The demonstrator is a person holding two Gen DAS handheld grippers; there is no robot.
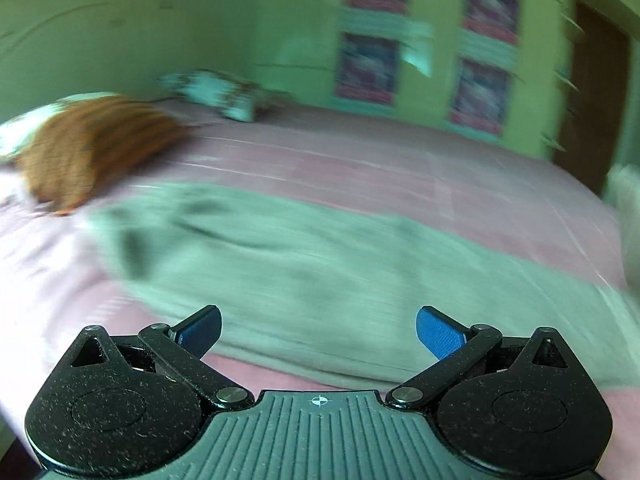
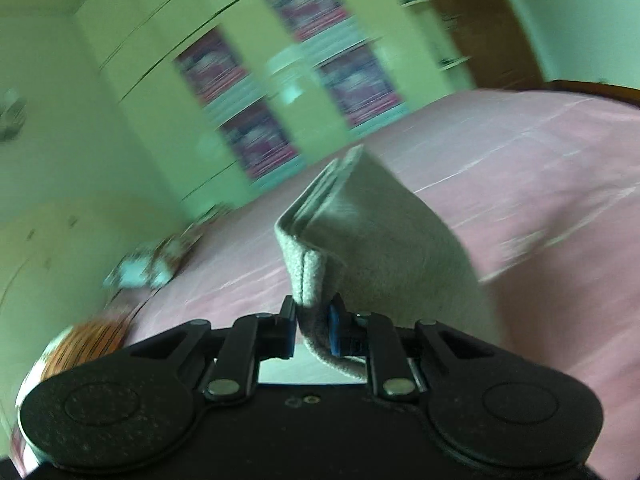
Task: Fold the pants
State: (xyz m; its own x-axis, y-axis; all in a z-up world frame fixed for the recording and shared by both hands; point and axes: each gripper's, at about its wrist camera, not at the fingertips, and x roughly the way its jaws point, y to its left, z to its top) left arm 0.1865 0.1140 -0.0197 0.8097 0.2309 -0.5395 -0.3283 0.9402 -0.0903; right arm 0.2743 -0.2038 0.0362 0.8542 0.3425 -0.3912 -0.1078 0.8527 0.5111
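Now: pink bed (image 1: 400, 168) fills mid-frame | grey pants (image 1: 304, 264) spread across lower centre of left view | right gripper (image 2: 314, 330) clenched on a folded pants edge, bottom centre | left gripper (image 1: 319, 332) released, jaws wide apart, nothing between.

My grey-green pants (image 1: 304, 264) lie on the plain pink sheet (image 1: 400, 168); upper left an orange striped cushion (image 1: 88, 152); my finger pads (image 1: 438, 334) are blue.
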